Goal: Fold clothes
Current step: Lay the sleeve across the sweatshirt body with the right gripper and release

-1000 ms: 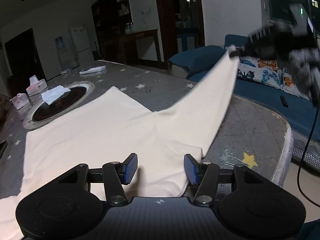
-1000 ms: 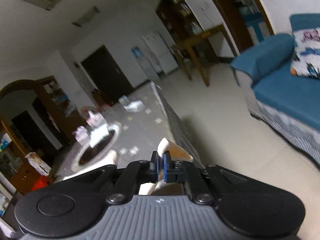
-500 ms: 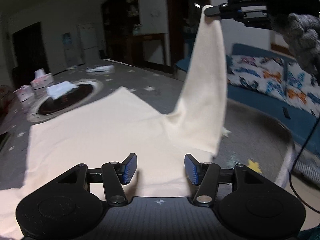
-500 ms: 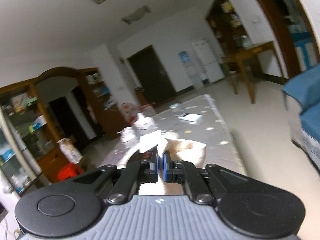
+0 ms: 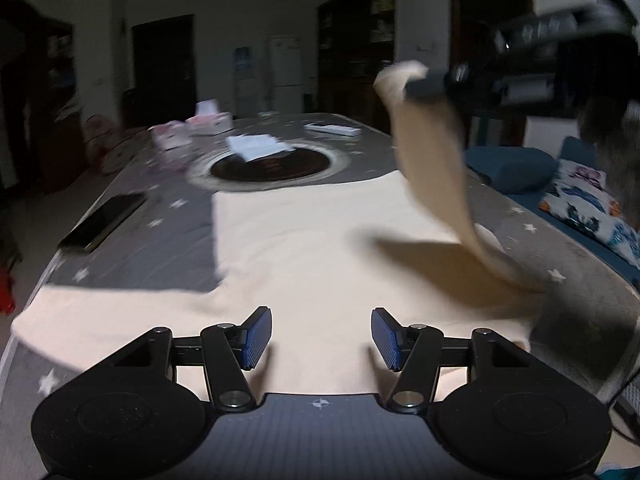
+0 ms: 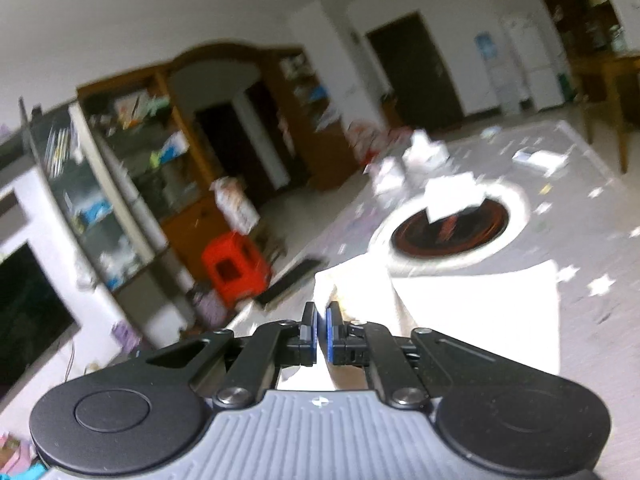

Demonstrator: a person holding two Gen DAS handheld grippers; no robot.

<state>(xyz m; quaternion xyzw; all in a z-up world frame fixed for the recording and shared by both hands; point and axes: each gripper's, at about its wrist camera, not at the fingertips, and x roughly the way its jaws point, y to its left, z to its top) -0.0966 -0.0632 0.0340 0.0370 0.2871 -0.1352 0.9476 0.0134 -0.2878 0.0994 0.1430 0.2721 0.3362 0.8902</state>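
On the grey star-print table (image 5: 168, 240), a cream long-sleeve top (image 5: 304, 248) lies spread flat, body toward the round recessed hotplate (image 5: 272, 166) at table centre. One white folded paper (image 5: 258, 146) sits in that recess, on the dark plate; nothing else in it. Approx two tissue boxes (image 5: 208, 120) stand behind it, blurred so count isn't firm. One dark phone (image 5: 104, 220) lies near the table's left edge, one flat white item (image 5: 334, 130) at the far end.

Left gripper (image 5: 321, 338): jaws about half apart, w/ nothing between the blue pads, hovering over the top's near hem. Right gripper (image 6: 321, 332): jaws pinched tight on the end of one sleeve (image 5: 432, 152), which is lifted off the table and arcs up over the garment's body, casting a shadow on it. The other sleeve (image 5: 100, 312) lies flat at the near left.

One red plastic stool (image 6: 234, 272) stands on the floor beside the table.
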